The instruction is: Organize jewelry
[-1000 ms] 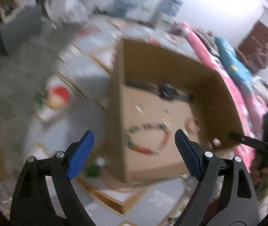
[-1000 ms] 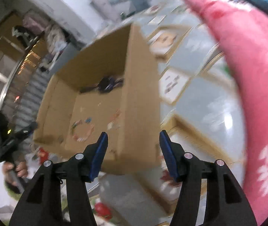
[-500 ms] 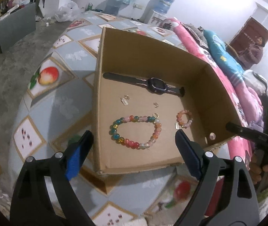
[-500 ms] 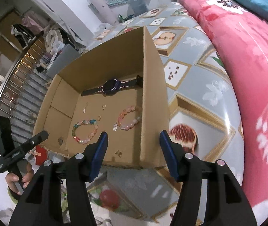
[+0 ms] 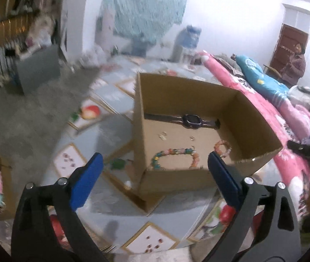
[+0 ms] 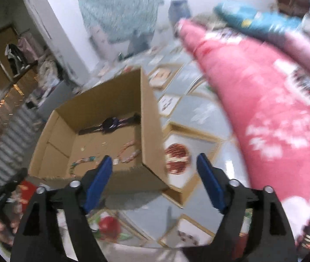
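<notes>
An open cardboard box (image 5: 198, 91) (image 6: 150, 118) stands on a tiled mat. Inside lie a black watch (image 5: 191, 120) (image 6: 109, 123), a large multicoloured bead bracelet (image 5: 174, 155) (image 6: 82, 161), a small pink bead bracelet (image 5: 221, 146) (image 6: 128, 151) and small earrings (image 5: 162, 135). My left gripper (image 5: 155, 174) is open and empty, in front of the box's near wall. My right gripper (image 6: 155, 174) is open and empty, at the box's near right corner. The right gripper's tip shows at the right of the left wrist view (image 5: 307, 150).
A pink flowered blanket (image 6: 264, 109) and a blue pillow (image 5: 257, 74) lie to the right of the box. The fruit-patterned mat (image 5: 94, 113) surrounds it. A grey cabinet (image 5: 37, 69) and a water bottle (image 5: 189, 37) stand at the back. A person (image 5: 294, 65) is at the far door.
Both grippers have dropped lower and pulled back, so the views now look across the box rather than down into it. The jewelry has not moved. Both stay open.
</notes>
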The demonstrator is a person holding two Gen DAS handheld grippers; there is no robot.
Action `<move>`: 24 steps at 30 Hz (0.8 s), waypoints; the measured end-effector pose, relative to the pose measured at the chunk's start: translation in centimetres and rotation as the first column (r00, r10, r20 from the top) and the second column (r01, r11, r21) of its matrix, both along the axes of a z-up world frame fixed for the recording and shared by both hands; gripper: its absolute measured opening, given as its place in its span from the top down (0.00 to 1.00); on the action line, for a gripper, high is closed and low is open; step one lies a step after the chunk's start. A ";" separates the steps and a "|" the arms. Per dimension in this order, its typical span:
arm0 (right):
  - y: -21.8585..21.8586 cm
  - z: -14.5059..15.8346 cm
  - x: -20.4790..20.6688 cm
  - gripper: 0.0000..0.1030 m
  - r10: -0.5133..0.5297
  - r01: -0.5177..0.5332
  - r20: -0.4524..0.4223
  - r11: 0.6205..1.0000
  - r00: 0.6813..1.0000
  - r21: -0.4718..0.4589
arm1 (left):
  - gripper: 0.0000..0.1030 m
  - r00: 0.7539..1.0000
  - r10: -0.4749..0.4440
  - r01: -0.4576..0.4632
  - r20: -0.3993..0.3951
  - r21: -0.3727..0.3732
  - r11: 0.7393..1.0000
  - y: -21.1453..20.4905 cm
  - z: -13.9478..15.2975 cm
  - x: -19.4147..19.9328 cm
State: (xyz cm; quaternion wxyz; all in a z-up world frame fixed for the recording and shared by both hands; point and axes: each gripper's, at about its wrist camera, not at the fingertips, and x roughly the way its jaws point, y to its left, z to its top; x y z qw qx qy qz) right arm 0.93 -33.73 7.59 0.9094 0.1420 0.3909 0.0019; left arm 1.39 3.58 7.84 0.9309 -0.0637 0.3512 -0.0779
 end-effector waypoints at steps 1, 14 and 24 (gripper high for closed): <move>0.4 0.3 -0.8 0.14 0.000 0.000 0.015 1.000 1.000 -0.022 | 0.08 1.000 0.028 -0.029 0.009 0.035 0.999 -0.2 0.0 -0.9; 9.2 -0.8 -3.0 0.06 0.100 -0.093 0.015 0.962 0.995 -0.257 | 0.08 0.992 0.119 -0.109 -0.044 0.175 0.978 -3.3 -0.8 -1.8; 11.0 -1.5 -1.8 0.06 0.100 -0.107 -0.038 0.964 0.994 -0.242 | 0.08 0.983 0.101 -0.067 -0.154 0.211 0.975 -5.9 -2.2 -0.6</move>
